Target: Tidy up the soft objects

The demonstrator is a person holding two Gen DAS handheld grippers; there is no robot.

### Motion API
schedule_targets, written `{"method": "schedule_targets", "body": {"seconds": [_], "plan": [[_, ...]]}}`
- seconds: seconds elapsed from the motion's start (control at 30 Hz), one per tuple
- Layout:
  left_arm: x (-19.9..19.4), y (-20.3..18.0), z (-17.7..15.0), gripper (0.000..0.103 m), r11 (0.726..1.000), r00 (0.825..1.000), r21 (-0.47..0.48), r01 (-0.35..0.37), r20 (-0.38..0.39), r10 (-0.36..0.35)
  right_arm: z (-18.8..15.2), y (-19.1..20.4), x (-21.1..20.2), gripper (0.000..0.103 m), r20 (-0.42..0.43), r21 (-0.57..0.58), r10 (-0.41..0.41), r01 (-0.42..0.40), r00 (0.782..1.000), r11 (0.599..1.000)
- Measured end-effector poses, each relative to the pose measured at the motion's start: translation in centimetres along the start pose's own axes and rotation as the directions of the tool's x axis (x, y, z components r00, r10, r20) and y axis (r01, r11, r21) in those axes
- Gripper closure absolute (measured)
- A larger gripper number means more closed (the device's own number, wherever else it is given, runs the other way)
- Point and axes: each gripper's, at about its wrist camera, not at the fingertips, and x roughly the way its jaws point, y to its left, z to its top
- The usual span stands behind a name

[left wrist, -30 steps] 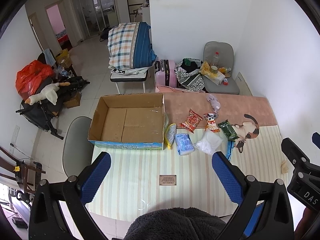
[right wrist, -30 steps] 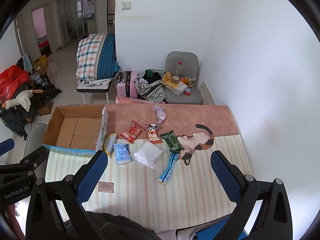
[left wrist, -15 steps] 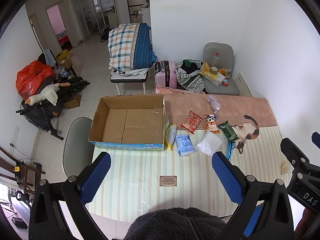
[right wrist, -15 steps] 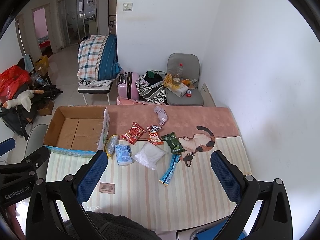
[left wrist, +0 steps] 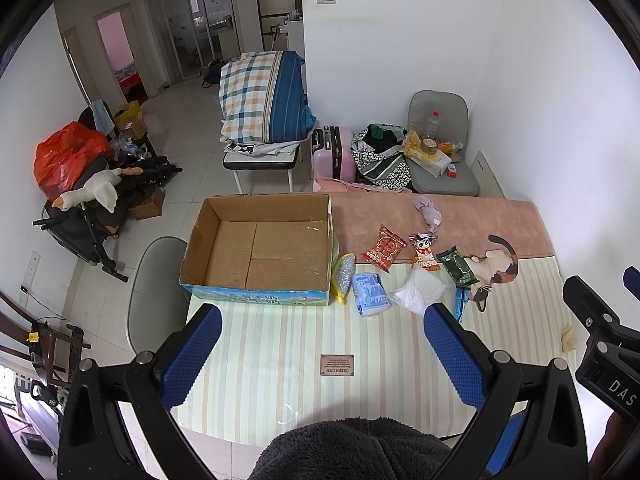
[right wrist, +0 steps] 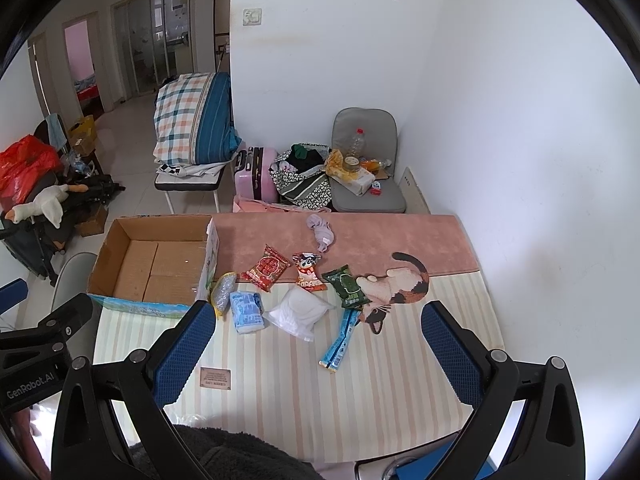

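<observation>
An open cardboard box [left wrist: 260,252] [right wrist: 156,268] stands at the table's left. Beside it lie soft packets: a silver-yellow pouch [left wrist: 344,276], a blue tissue pack [left wrist: 370,294] [right wrist: 247,312], a white bag [left wrist: 418,292] [right wrist: 298,312], a red snack bag [left wrist: 384,247] [right wrist: 266,267], an orange snack bag [left wrist: 425,252], a green pack [left wrist: 456,270] [right wrist: 346,286], a blue stick pack [right wrist: 340,340] and a grey sock [left wrist: 429,212] [right wrist: 320,232]. My left gripper [left wrist: 322,352] and right gripper [right wrist: 316,352] are open and empty, high above the table's near side.
The table has a striped mat [left wrist: 280,360] with a cat print [right wrist: 394,288] and a pink runner [left wrist: 480,220]. A grey chair [left wrist: 156,280] stands left of the table. Beyond are a quilt on a bench [left wrist: 264,100], a pink suitcase [left wrist: 334,152] and a cluttered chair [left wrist: 440,152].
Both views have shifted slightly, as if the grippers rose and drew back a little. Nothing on the table has moved.
</observation>
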Motion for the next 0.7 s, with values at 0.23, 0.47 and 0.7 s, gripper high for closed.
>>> {"method": "schedule_targets", "body": {"seconds": [0.23, 0.47, 0.7], "plan": [[-0.06, 0.14, -0.07, 0.000, 1.000, 1.000, 0.001, -0.001, 0.002, 0.001, 0.13, -0.16, -0.10, 0.000, 0.005, -0.002, 0.010, -0.010, 1.000, 1.000], [-0.27, 0.27, -0.12, 0.000, 1.000, 1.000, -0.001, -0.001, 0.007, 0.001, -0.19, -0.09, -0.16, 0.000, 0.009, 0.002, 0.011, -0.011, 1.000, 1.000], [-0.43, 0.39, 0.02, 0.000, 1.000, 1.000, -0.002, 0.003, 0.010, -0.003, -0.20, -0.16, -0.12, 0.000, 0.011, 0.001, 0.011, -0.011, 1.000, 1.000]]}}
